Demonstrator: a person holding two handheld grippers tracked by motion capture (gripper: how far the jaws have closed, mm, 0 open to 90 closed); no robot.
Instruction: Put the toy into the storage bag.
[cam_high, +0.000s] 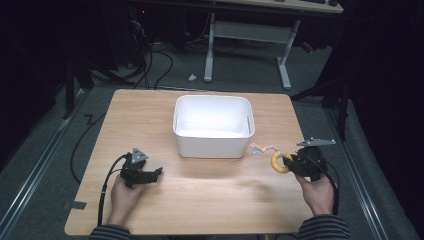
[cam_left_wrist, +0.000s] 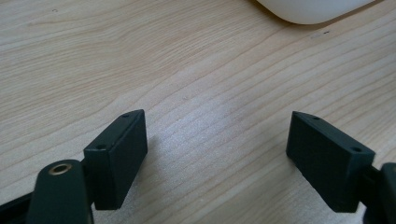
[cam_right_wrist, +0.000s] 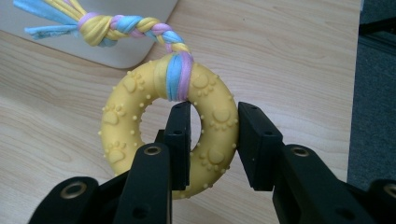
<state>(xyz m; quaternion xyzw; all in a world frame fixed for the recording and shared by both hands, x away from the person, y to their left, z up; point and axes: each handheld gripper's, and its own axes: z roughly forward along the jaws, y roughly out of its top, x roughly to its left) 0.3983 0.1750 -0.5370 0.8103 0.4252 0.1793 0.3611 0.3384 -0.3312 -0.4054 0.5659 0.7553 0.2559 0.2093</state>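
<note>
A yellow rubber ring toy (cam_high: 278, 162) (cam_right_wrist: 140, 121) with paw prints and a braided pastel rope tail (cam_right_wrist: 112, 25) is at the table's right side. My right gripper (cam_high: 294, 162) (cam_right_wrist: 214, 128) is shut on the ring's right part, one jaw through its hole and one outside. The rope tail (cam_high: 263, 148) trails toward the white bin (cam_high: 213, 142). My left gripper (cam_high: 152, 175) (cam_left_wrist: 217, 154) rests at the front left of the table, open, with bare wood between its jaws.
The white plastic bin (cam_left_wrist: 313, 11) (cam_right_wrist: 116, 56) stands mid-table, slightly back. The wooden table (cam_high: 210, 190) has bare room in front of the bin. Dark floor, cables and a desk frame (cam_high: 285, 65) lie beyond the far edge.
</note>
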